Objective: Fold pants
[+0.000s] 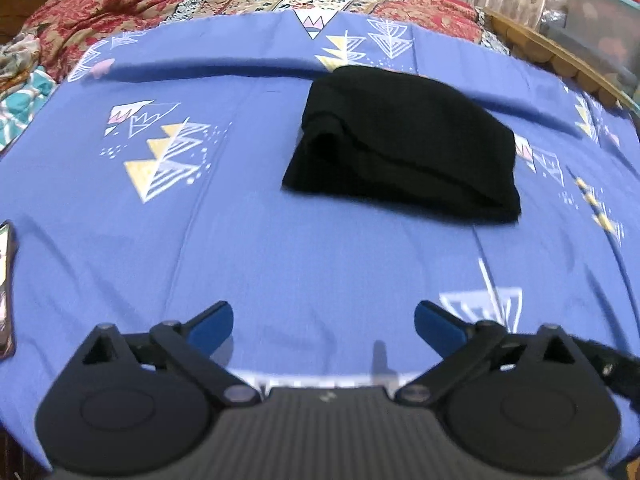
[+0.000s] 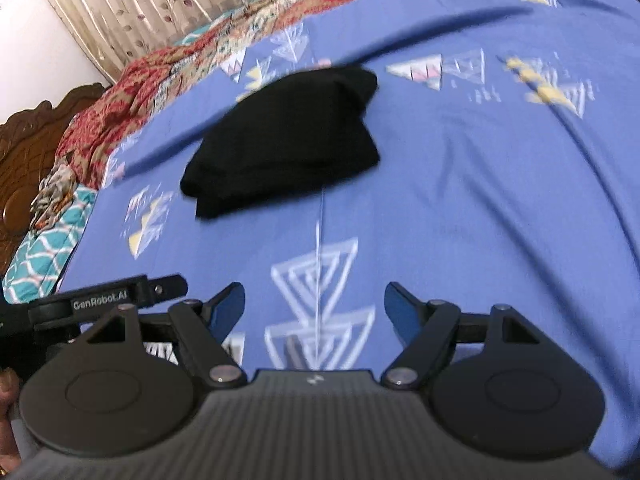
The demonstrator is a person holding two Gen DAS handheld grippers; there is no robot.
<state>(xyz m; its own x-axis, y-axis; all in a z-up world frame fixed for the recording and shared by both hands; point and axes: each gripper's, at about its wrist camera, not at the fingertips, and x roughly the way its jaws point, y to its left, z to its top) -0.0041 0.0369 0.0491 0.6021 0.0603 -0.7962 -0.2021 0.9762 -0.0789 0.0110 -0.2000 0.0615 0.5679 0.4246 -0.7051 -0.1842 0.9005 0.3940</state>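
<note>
Pants (image 1: 404, 144) sit folded in a compact black bundle on the blue sheet (image 1: 240, 240), right of centre in the left wrist view, left of centre in the right one. Layered fold edges face the left gripper; the near edge lies flat on the sheet.

Left gripper (image 1: 323, 322): fingers (image 1: 212, 326) spread wide, nothing between them, well short of the pants. Right gripper (image 2: 315, 312): fingers (image 2: 230, 308) also wide and bare, likewise apart from the bundle.

Open sheet all around the pants: a broad bare band between bundle and both grippers, more room to the left in the left view. A long crease (image 1: 200, 70) runs across the sheet behind the bundle. Red quilt (image 1: 120, 4) is bunched along the far edge, curtain (image 2: 140, 8) behind it. Wooden headboard (image 2: 36, 148) bounds one side. Dark flat object (image 1: 6, 292) lies at the left frame edge; cannot tell what it is.
</note>
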